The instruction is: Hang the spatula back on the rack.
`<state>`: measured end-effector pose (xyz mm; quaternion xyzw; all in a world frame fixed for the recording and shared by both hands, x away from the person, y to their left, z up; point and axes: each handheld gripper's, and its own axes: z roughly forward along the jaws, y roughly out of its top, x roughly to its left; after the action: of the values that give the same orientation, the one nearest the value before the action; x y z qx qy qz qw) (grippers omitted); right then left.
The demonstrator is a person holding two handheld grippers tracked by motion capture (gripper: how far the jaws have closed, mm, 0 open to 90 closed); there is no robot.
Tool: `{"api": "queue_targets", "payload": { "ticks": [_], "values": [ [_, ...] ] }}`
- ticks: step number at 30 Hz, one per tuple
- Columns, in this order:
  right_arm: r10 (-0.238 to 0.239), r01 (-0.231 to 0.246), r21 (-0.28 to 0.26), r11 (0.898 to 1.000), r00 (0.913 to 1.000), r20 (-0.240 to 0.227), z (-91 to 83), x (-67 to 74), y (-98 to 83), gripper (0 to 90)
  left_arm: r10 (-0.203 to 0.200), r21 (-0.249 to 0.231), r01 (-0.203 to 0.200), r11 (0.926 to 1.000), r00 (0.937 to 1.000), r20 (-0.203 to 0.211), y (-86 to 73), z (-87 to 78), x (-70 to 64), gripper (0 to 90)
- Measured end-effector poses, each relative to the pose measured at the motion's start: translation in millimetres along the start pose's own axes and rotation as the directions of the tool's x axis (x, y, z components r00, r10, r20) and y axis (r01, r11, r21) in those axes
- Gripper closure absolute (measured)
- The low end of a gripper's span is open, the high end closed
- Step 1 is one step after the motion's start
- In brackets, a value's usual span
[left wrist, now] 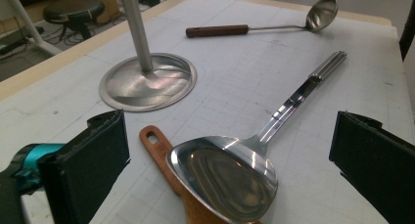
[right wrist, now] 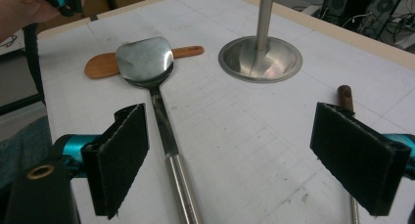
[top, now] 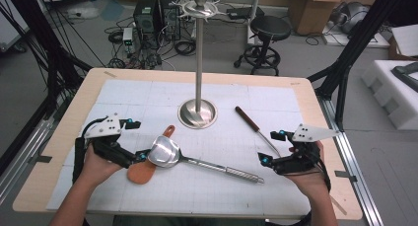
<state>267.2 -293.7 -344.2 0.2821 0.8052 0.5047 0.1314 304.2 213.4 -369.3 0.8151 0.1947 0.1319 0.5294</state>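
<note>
My table [top: 315, 112] had a pale wooden top, mostly covered by a white gridded mat [top: 148, 95]. On the mat stood a steel stand [top: 197, 112] on its round base. Nearer me lay a steel spatula [top: 197, 159], its blade resting over a wooden spatula [top: 143, 171]. A ladle with a dark wooden handle [top: 254, 127] lay to the right of the stand.
</note>
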Motion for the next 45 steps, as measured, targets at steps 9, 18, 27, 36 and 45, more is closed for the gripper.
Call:
{"api": "queue_targets", "payload": {
  "ticks": [9, 18, 27, 36, 45],
  "values": [
    [0.016, -0.016, 0.004, 1.000, 0.9998, 0.014, -4.9, -9.2, -2.7, 13.6, 0.057, 0.099, -0.070, 0.9926, 0.9901, 0.128, 34.2, 48.1, -4.7, 1.7],
    [0.018, -0.018, -0.003, 1.000, 0.9996, 0.021, -7.9, -9.4, -2.4, 13.8, 0.124, 0.198, -0.176, 0.9643, 0.9607, 0.248, 60.3, 101.3, -20.0, 1.7],
    [0.021, -0.020, -0.005, 1.000, 0.9996, 0.018, -9.9, -10.2, -3.4, 13.8, 0.156, 0.311, -0.274, 0.9101, 0.9220, 0.354, 71.0, 151.8, -38.5, 1.7],
    [0.025, -0.025, -0.005, 1.000, 0.9995, 0.019, -10.5, -11.3, -4.0, 13.8, 0.200, 0.399, -0.380, 0.8342, 0.8839, 0.423, 70.3, 185.8, -57.7, 3.6],
    [0.024, -0.023, -0.009, 1.000, 0.9995, 0.021, -11.6, -11.9, -4.3, 13.9, 0.185, 0.466, -0.442, 0.7663, 0.8464, 0.499, 54.1, 212.2, -68.6, 24.6]
  ]
}}
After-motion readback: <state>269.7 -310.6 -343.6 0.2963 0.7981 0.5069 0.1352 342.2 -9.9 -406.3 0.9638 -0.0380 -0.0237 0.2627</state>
